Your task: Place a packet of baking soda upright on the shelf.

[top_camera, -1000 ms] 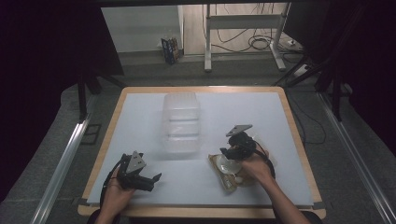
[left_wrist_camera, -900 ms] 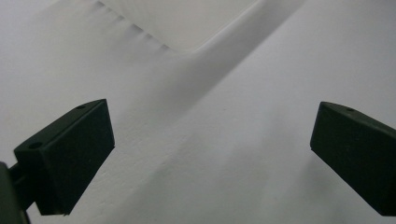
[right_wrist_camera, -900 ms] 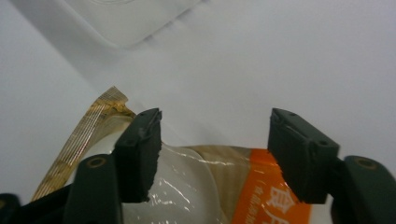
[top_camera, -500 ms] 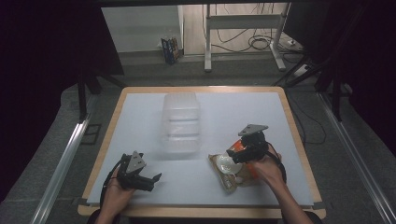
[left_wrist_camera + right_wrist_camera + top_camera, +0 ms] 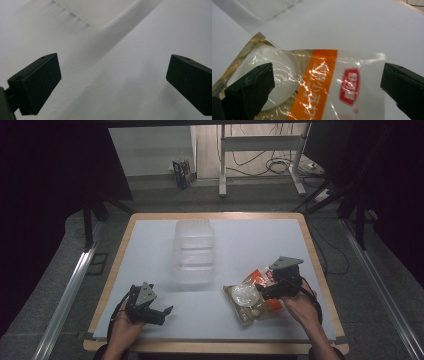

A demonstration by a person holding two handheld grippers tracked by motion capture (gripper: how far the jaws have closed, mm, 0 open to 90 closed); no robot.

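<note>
Snack packet lies flat near counter's right front corner. Right tongs just opened wide, hovering over packet, nothing gripped. Left tongs open, empty. Advice: lift clear without snagging crinkly film (looks slippery).

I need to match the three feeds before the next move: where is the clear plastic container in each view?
High view: the clear plastic container stands mid-table, up and left of the snack packet.
Left gripper view: one corner of it at the top edge, above the open jaws.
Right gripper view: a corner at top left, beyond the packet.
Shared landmark: the white table sheet.
</note>
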